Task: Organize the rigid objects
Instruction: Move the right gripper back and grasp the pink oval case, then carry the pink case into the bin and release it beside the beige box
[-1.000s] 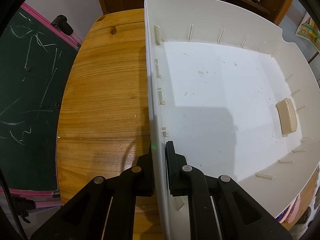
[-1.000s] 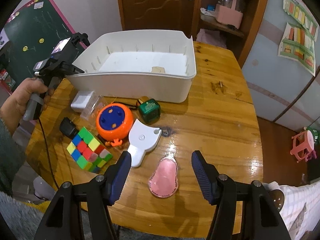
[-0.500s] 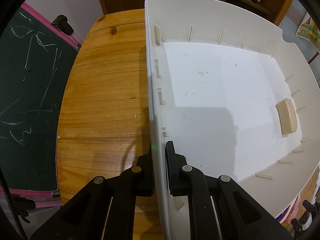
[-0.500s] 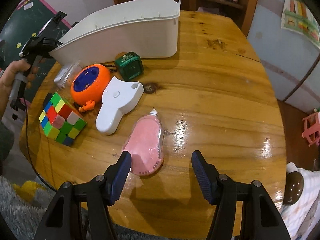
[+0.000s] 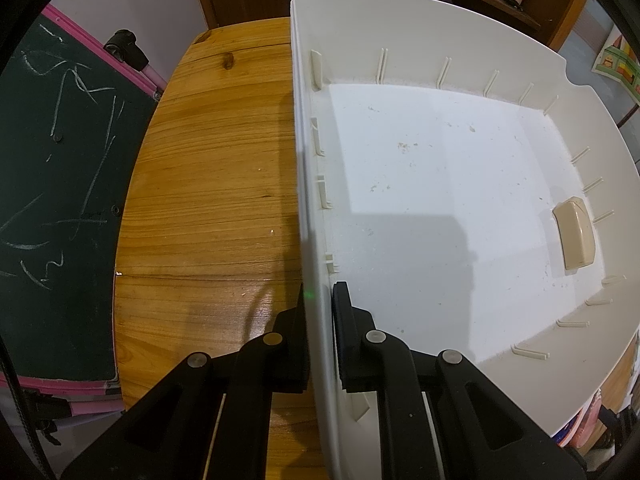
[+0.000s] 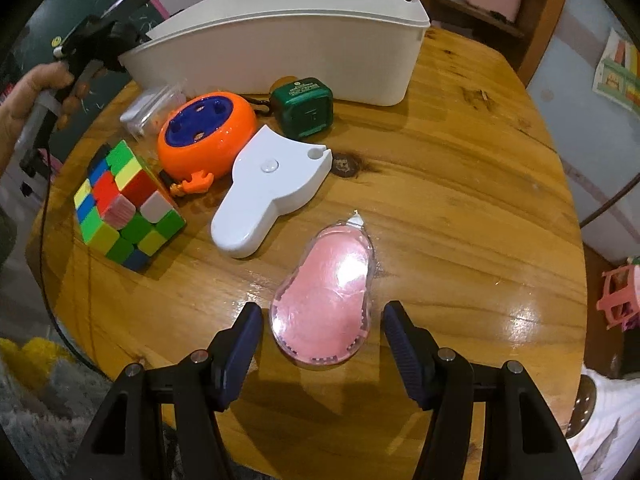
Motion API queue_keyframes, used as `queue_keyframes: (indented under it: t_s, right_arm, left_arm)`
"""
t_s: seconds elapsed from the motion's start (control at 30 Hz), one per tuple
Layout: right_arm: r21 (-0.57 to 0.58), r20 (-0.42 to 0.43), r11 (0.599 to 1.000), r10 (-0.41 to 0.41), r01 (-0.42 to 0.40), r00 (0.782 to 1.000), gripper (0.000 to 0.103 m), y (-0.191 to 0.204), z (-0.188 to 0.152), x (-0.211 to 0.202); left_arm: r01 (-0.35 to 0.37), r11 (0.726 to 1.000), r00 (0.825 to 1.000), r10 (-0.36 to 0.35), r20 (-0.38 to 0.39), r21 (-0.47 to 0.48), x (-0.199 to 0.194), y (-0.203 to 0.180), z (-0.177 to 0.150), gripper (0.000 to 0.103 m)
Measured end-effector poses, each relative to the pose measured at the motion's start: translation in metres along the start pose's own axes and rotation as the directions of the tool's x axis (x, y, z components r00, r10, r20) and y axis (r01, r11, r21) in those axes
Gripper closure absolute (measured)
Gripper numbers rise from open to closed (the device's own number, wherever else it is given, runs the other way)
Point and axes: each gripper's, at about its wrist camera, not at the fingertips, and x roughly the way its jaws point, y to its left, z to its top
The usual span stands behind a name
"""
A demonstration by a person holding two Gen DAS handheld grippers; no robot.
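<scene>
Well — the left gripper (image 5: 320,316) pinches the white bin's (image 5: 440,184) wall, while the right gripper (image 6: 322,330) gapes, straddling the pink tape dispenser (image 6: 326,296) — untouched.

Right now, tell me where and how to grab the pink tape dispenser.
Grip the pink tape dispenser across its wide rounded end, coming from above with the right gripper. It lies flat on the table, narrow tip pointing away, and the open jaws already straddle that wide end, so lowering and closing probably suffices.
</scene>
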Motion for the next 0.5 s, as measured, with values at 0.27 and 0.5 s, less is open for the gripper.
queue_keyframes:
  t_s: [0.27,0.5]
  right_arm:
    - [-0.010,0.015,1.000,-0.011,0.011,1.000,0.053,0.003,0.000,-0.002]
    - [0.005,0.046,1.000,-0.027,0.027,0.999,0.053,0.003,0.000,-0.017]
  left_arm:
    - [0.000,1.000,1.000,0.000,-0.001,0.002,-0.001,0.001,-0.001,0.090]
    - [0.000,1.000,1.000,0.000,-0.002,0.003,-0.001,0.000,-0.001,0.090]
